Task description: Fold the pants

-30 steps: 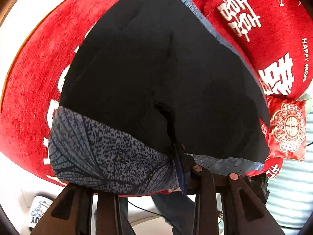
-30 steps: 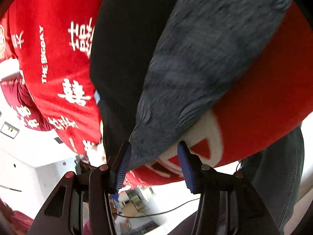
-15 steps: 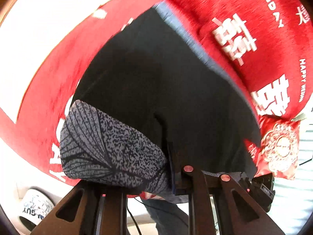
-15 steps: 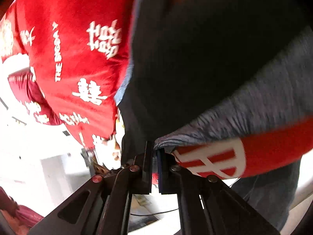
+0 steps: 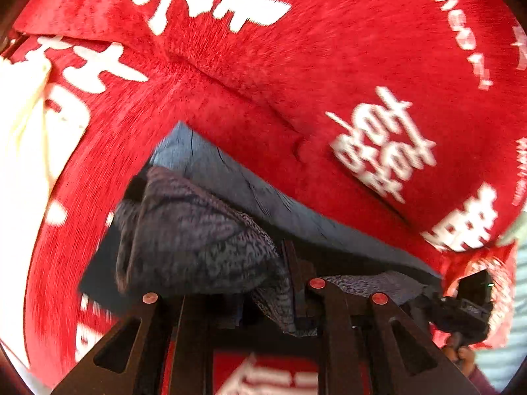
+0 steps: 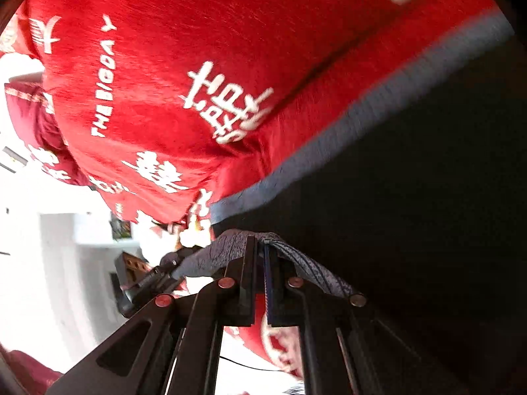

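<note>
1. Both tongs clamped on the pants: left tongs (image 5: 296,283) pinched on the grey printed hem, right tongs (image 6: 260,263) pressed together on another bit of the same grey hem.
2. Changed from a second ago: right tongs then apart around the hem, now together on it; left tongs clamped throughout.
3. Also changed: hem then flat at the near edge of the cover (image 5: 329,65), now lifted and carried forward over the black body of the pants (image 5: 197,240), bunched in a hump just beside the left tongs.
4. Much less black cloth in the left view than before, much more red cover with white lettering; blur there, so motion likely under way.
5. Pants lying on the cover, the grey-blue far edge (image 6: 362,108) running along the seam of the cover, black cloth (image 6: 411,197) filling the near side of that edge in the right view.
6. Meaning for the task: a fold under way, near hem travelling toward the far edge; probably the first fold, not yet laid down.
7. Next, by judgement: hem to be set level with the far edge, both corners matched, then released; risk of a skewed or bunched fold given the hump by the left tongs.
</note>
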`<state>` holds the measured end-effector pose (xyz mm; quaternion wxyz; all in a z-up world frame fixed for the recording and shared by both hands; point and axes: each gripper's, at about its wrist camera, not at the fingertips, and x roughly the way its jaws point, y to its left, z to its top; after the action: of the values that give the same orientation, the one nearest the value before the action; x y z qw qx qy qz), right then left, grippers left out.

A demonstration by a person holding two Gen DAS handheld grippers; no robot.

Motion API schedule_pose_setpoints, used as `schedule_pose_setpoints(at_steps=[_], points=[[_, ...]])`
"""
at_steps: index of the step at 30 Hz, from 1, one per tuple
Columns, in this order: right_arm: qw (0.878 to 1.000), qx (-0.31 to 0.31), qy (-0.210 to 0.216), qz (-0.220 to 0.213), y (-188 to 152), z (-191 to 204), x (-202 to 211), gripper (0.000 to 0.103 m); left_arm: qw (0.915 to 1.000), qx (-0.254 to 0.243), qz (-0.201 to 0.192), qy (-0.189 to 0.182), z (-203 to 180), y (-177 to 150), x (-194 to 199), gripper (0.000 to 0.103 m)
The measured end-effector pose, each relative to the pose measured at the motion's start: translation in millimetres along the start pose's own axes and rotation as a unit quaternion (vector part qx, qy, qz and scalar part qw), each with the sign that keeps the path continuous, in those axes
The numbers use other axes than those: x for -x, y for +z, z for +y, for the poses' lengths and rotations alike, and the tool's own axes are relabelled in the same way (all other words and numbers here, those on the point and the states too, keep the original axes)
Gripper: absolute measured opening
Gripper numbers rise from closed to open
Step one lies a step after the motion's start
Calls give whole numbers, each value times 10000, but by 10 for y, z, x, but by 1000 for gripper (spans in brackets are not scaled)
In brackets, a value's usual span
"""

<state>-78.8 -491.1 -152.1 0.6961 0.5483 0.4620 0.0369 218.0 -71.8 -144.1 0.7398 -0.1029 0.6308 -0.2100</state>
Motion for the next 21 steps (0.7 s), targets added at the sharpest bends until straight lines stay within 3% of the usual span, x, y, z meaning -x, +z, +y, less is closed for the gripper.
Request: schedule_pose_setpoints(at_steps=[5,7,10,11,13,14,15,16,18,21], points=[[9976,121,-623,268,524,-133,-497,4,9986,191,195,445,67,260,-594,23],[9947,-63,-960,371,633,-257,-661,3,9984,142,228,507,25,295,-616,24],[9951,-299,-864,375,685,-303,-682,2,9980,-72,374,496,-73,318,-478,26],[9949,-263,-887,406,681,-278,-663,3,9981,-162,385,461,-105,303,-353,30],[9927,-29,-1117,450,656,-172,-604,12,9972,-344,265,601,-168,267,-100,51],[9898,191,-1342,446,639,-64,-565,32,9960,-420,96,781,-191,240,48,80],[9862,548,-1515,391,596,83,-512,54,9949,-456,-76,893,-204,217,164,95],[9821,980,-1578,319,515,287,-452,59,9942,-497,-200,927,-205,205,265,95],[9784,1374,-1495,382,398,531,-466,59,9929,-569,-184,1030,-214,160,326,95],[9711,1734,-1383,879,262,730,-781,53,9881,-633,21,1399,-168,114,80,95]])
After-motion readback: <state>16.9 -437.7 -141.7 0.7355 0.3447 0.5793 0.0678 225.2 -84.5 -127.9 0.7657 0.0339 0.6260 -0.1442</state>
